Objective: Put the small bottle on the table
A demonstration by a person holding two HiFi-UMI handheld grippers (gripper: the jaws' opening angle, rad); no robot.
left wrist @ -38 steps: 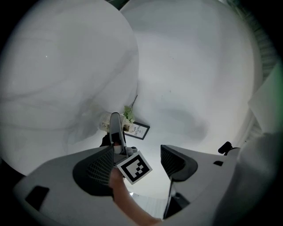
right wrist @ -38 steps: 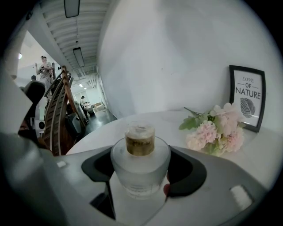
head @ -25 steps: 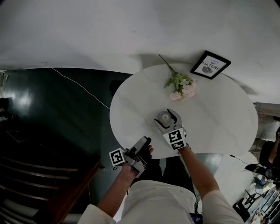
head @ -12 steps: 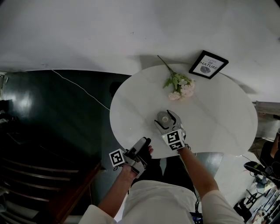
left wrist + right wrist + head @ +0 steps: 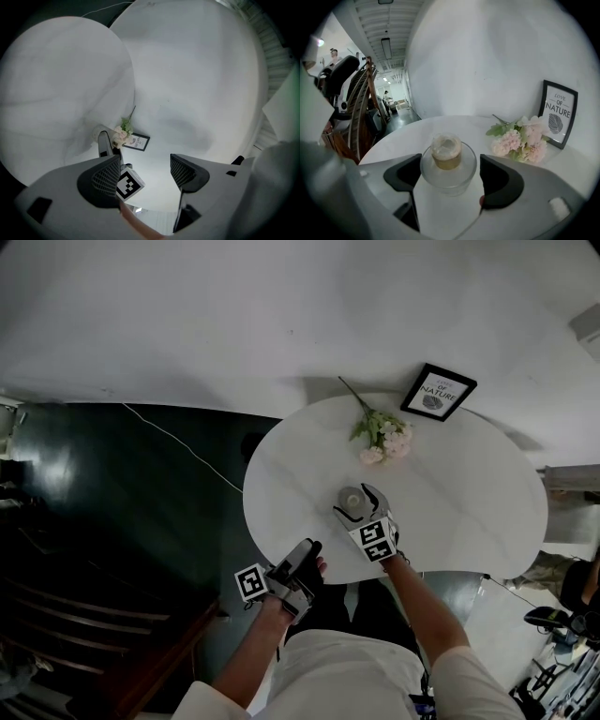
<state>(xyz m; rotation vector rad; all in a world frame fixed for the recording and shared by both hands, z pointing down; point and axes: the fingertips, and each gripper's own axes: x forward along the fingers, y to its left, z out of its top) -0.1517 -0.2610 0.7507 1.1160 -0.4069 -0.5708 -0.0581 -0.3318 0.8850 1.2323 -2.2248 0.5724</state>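
Your left tool (image 5: pixel 305 554) hangs off the bench (image 5: pixel 469 493) edge, jaws spread with nothing between them. Your right tool (image 5: pixel 449 177) has just been opening. The bottle (image 5: pixel 446 154) stands upright on the bench between its jaws, and the pads look just clear of the glass, though it's close. Flowers (image 5: pixel 382 435) and a frame (image 5: pixel 438 392) lie beyond, further right.

The right gripper's (image 5: pixel 450 179) jaws have just been opened wider; the small bottle (image 5: pixel 447 161) is seen unclamped between them.
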